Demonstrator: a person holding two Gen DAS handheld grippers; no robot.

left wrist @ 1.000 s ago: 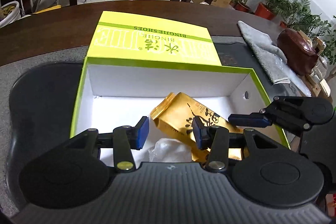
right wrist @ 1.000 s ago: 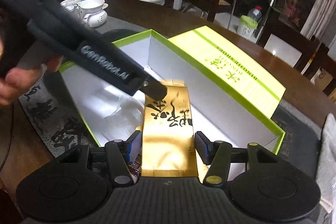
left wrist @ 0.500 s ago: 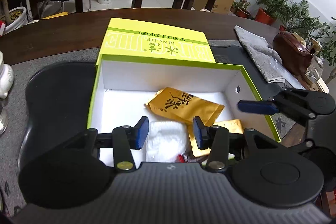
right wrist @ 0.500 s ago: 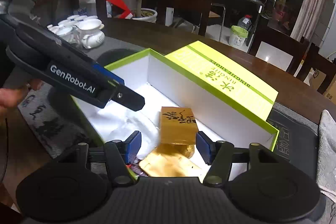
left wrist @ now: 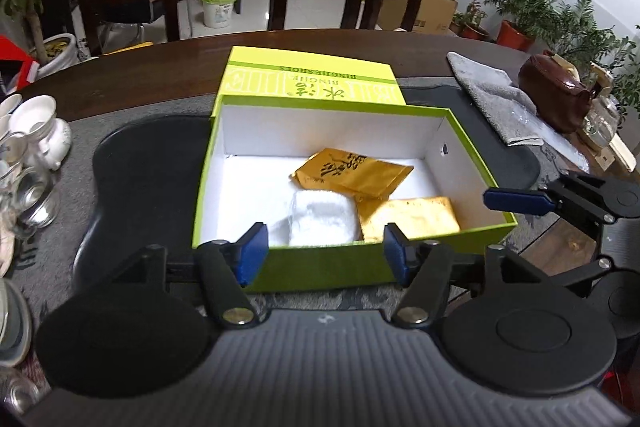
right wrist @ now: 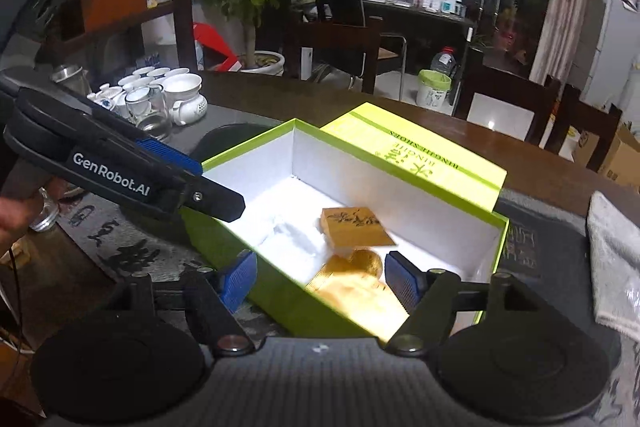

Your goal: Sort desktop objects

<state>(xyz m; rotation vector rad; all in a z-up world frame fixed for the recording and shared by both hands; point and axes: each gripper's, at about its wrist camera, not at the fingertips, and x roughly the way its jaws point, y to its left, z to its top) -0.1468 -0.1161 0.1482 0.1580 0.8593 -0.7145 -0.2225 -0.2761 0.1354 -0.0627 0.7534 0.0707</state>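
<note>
Both claws hang over the near edge of the open box (left wrist: 352, 267) on the desk (left wrist: 160, 75), jaws opening and nothing between them. Left claw (left wrist: 322, 253), right claw (right wrist: 320, 281). Two gold packets (left wrist: 352, 173) and a white pack (left wrist: 322, 217) lie inside, likely just sorted there; the lid (left wrist: 312, 77) lies beyond it.

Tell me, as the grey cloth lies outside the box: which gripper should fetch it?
Right, probably: the cloth lies beside the right gripper; the left gripper is farther off. Both jaws are opening, gripping nothing.
</note>
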